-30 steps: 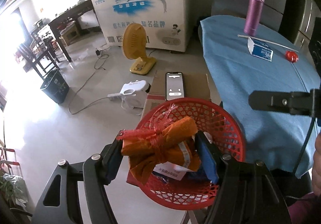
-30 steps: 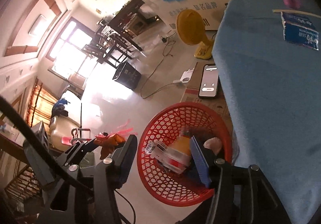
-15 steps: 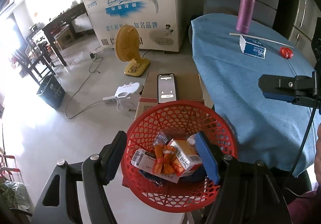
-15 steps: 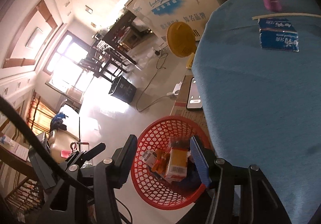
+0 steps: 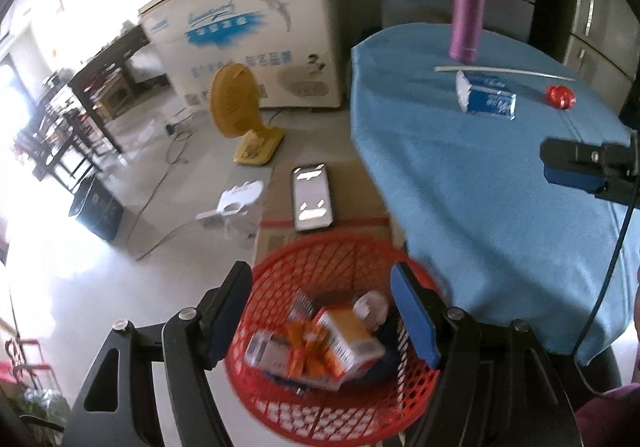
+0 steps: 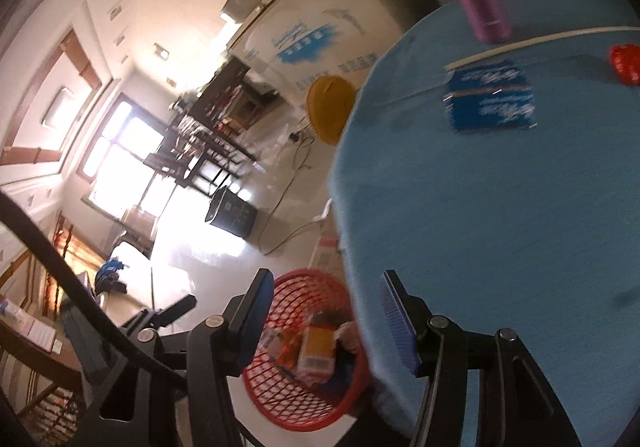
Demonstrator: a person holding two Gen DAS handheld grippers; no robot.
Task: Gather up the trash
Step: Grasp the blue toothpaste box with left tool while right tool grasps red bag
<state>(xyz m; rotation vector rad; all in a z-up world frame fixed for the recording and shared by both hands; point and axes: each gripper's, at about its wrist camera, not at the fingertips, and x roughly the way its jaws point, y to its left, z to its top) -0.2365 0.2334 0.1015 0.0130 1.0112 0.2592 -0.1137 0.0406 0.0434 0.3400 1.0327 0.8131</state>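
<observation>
A red mesh basket (image 5: 332, 411) stands on the floor beside the blue-clothed table (image 5: 480, 175). It holds an orange carton (image 5: 348, 343), an orange wrapper bundle and other packets. My left gripper (image 5: 324, 319) is open and empty above the basket. My right gripper (image 6: 324, 323) is open and empty at the table's edge; the basket (image 6: 304, 407) shows between its jaws. On the table lie a blue packet (image 5: 486, 99), a red wrapper (image 5: 561, 96) and a white straw (image 5: 504, 71).
A purple flask (image 5: 467, 11) stands at the table's far side. A phone (image 5: 312, 197) lies on a cardboard box behind the basket. A yellow fan (image 5: 240, 115), a white freezer (image 5: 256, 43) and a dark bin (image 5: 96, 211) stand on the floor.
My left gripper opened and let the orange bundle drop into the basket. Both grippers have since lifted and turned toward the table.
</observation>
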